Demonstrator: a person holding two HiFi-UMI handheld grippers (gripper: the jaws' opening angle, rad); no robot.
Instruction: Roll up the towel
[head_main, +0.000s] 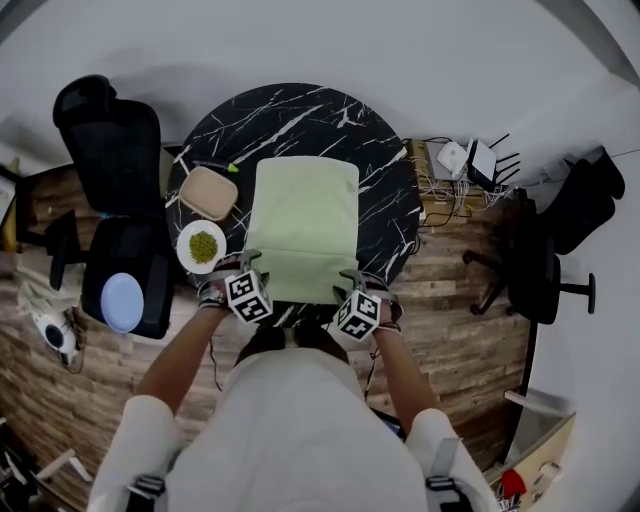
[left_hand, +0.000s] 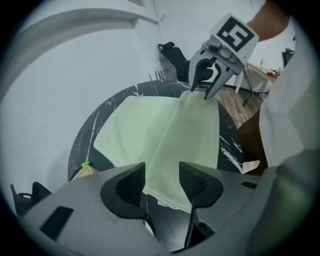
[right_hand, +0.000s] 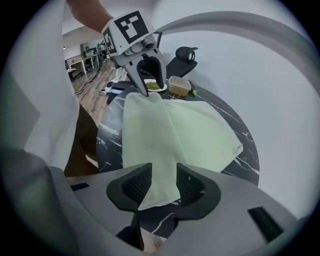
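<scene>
A pale green towel lies on the round black marble table, and a fold runs across its near part. My left gripper stands at the towel's near left corner and my right gripper at its near right corner. In the left gripper view the jaws of the left gripper stand apart with the towel's corner loose between them. In the right gripper view the right gripper is open too, and the towel's other corner hangs between its pads.
A beige lidded box and a white plate of green food sit on the table just left of the towel. A black office chair with a blue disc stands at the left. Cables and a router lie at the right.
</scene>
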